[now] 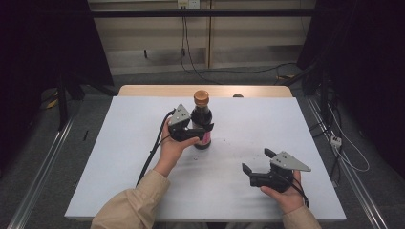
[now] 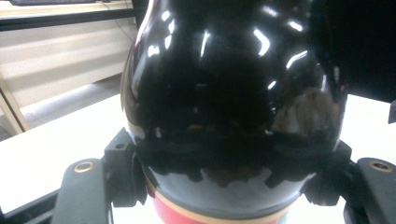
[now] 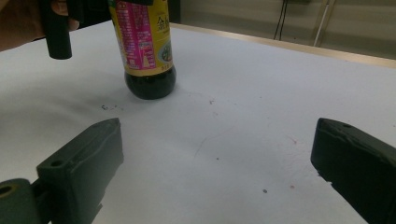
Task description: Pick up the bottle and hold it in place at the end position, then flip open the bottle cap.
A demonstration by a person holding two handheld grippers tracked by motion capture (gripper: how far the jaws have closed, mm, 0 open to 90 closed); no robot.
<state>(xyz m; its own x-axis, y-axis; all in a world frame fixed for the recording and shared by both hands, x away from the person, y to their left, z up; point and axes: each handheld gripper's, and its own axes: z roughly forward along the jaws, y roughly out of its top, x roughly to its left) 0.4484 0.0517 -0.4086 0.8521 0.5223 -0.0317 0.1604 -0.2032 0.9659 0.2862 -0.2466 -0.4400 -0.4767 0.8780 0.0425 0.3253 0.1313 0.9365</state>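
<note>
Upright, bottle (image 1: 202,120) stands clamped in left tool (image 1: 197,132).

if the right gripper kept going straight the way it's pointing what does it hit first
Probably the dark sauce bottle, though it sits left of centre between the open jaws of the right gripper, so the gripper might slide past it over the bare white table. Depth is hard to judge.
</note>
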